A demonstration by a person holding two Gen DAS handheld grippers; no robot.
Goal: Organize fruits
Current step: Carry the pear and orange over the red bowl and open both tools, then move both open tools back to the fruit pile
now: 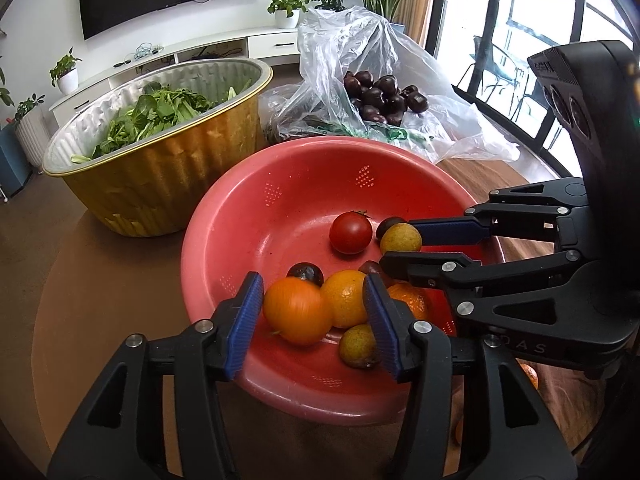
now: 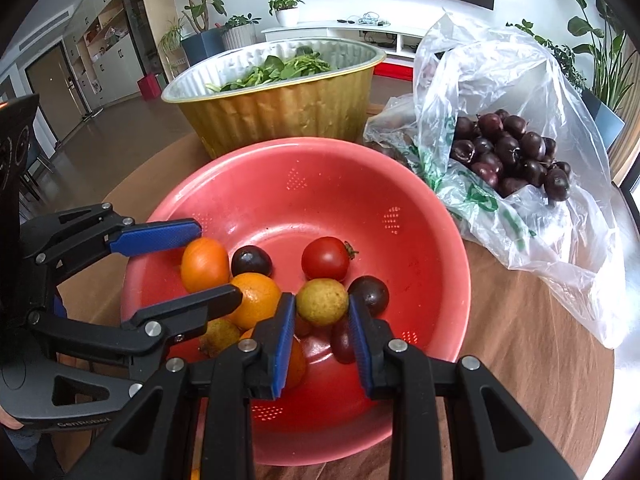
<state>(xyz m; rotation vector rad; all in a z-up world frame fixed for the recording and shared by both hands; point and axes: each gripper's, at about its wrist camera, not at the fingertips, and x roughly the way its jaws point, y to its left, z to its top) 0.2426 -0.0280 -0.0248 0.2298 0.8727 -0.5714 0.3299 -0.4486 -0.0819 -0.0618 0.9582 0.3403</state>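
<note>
A red colander (image 2: pixel 420 216) on the brown table (image 2: pixel 532 344) holds a red tomato (image 2: pixel 325 258), oranges, dark plums and a yellow-green fruit (image 2: pixel 322 302). The right gripper (image 2: pixel 322 320) is clamped on that yellow-green fruit. The left gripper (image 1: pixel 314 316) stands parted around an orange tomato (image 1: pixel 296 310), its pads not pressing.

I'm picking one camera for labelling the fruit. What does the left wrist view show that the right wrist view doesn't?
Only the left wrist view shows the window wall and, beyond the red colander's near rim, an orange below the right gripper.

Only the right wrist view shows the hallway with doors.

Both show the colander, tomato, left gripper around an orange fruit, right gripper on a yellow-green fruit, gold tub of greens, and bagged dark plums.
</note>
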